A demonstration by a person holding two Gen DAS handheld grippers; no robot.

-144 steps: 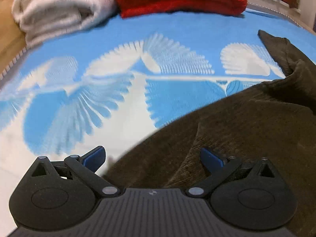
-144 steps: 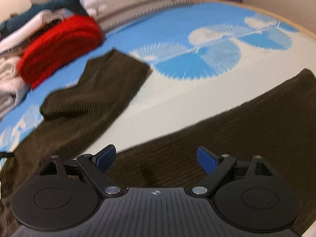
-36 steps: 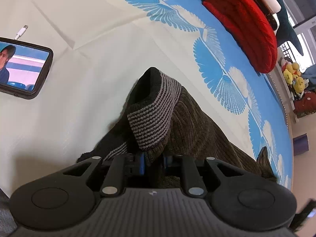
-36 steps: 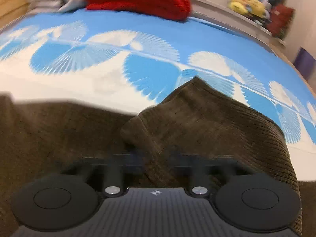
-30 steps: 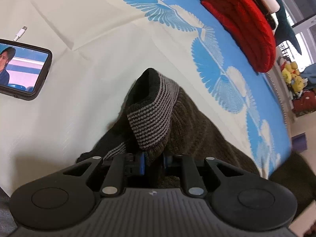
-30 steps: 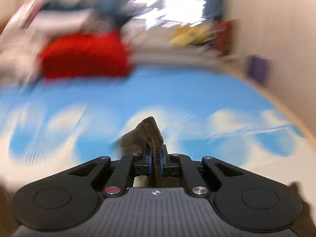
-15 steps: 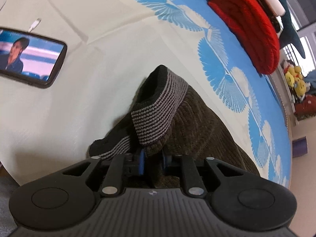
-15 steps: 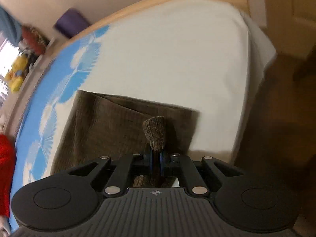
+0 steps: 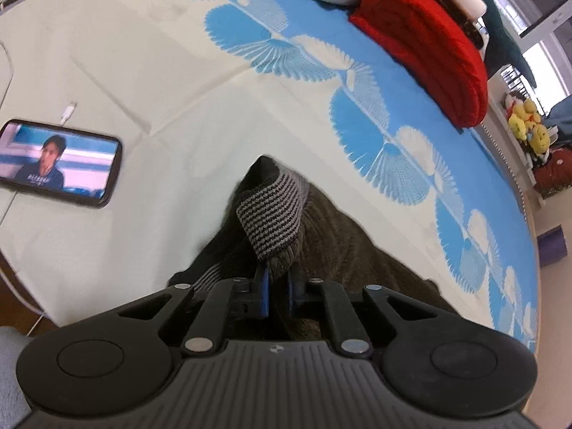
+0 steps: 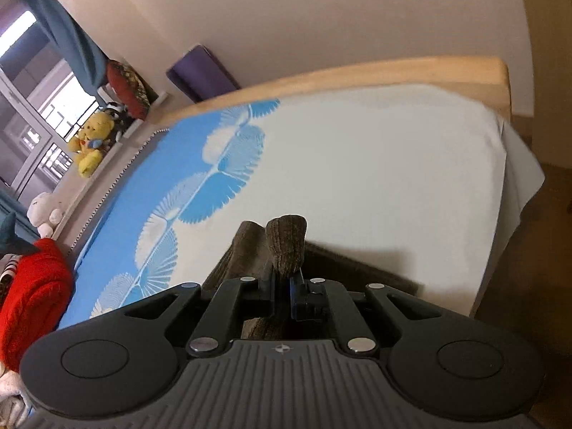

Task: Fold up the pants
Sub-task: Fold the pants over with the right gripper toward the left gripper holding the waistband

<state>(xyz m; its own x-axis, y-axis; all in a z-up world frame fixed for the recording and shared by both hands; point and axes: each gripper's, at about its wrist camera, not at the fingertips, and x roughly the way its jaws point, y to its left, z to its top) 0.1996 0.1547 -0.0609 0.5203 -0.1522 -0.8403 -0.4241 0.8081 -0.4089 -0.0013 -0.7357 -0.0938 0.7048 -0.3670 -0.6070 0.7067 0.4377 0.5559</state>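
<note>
Left wrist view first: we are pinching the striped waistband of the brown pants in our left gripper, jaws clamped tight on the bunched cloth just above the bed sheet. Beyond it, the garment is trailing away to the right across the bed, with a phone lying well apart to the left and a red knit at the far edge. From the right wrist, our right gripper is squeezing a fold of the same pants, held up off the sheet near the bed's corner. We are judging this as the mid-fold carry. Next we are needing to lower both ends together, edges aligned, before letting go.
</note>
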